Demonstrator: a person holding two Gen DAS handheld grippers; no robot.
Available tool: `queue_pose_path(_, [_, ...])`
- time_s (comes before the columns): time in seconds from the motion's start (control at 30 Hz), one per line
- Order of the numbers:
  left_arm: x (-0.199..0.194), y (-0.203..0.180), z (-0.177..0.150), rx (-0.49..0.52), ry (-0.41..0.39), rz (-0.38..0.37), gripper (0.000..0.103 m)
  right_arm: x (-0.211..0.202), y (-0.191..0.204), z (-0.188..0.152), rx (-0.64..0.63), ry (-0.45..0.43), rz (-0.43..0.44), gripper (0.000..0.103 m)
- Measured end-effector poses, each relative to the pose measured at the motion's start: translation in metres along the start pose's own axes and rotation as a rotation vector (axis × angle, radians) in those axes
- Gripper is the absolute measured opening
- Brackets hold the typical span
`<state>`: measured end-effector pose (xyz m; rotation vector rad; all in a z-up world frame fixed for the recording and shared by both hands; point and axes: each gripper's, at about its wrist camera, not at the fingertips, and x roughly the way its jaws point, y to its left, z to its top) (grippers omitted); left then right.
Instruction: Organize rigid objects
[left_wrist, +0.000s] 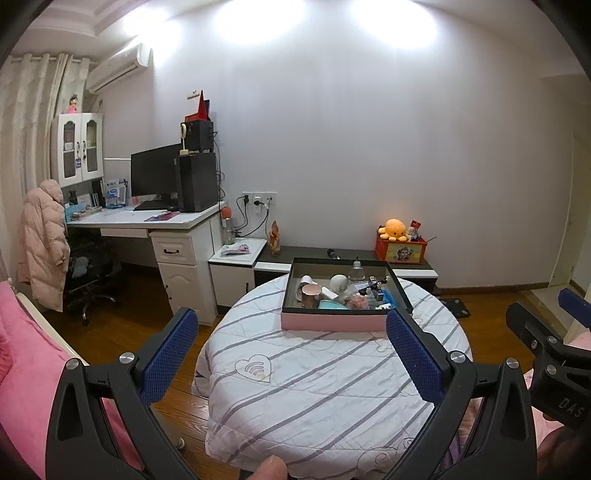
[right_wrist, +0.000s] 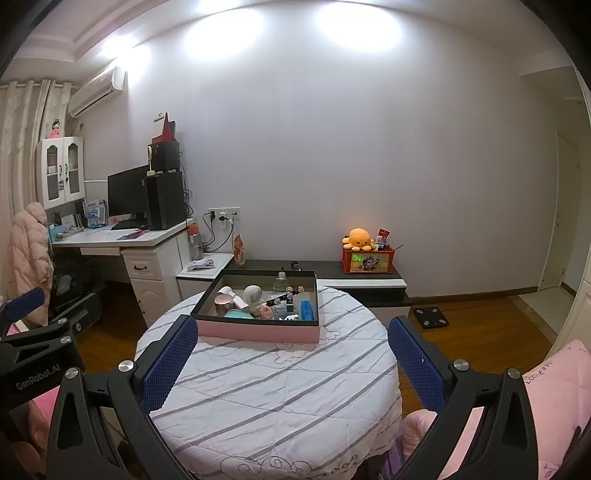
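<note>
Pink box (right_wrist: 258, 332) holds cup (right_wrist: 224, 301), astronaut figure (right_wrist: 253, 295), blue block (right_wrist: 306, 309).

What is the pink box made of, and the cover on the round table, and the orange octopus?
The pink box looks like stiff cardboard: flat matte walls, sharp corners, dark lining inside. The table cover looks like quilted cotton cloth: soft wrinkles, stitched lines, grey stripes, draping over the edge. The orange octopus seems to be plush fabric: rounded, fuzzy, no shine. It is far away, so this is a guess.
</note>
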<state>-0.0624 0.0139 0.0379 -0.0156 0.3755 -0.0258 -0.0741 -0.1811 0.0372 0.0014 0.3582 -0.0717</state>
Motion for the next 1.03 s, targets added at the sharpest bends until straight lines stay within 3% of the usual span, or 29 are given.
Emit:
queue_pose_path(0.73, [0.009,-0.003,-0.004,0.007,0.046,-0.008,0.103,0.0,-0.002,-0.002,0.001,0.005,-0.006,0.103])
queue_pose_path(1.03, [0.007,-0.003,-0.005,0.013,0.024,-0.016,0.103,0.002,-0.004,-0.003,0.001,0.011,-0.006,0.103])
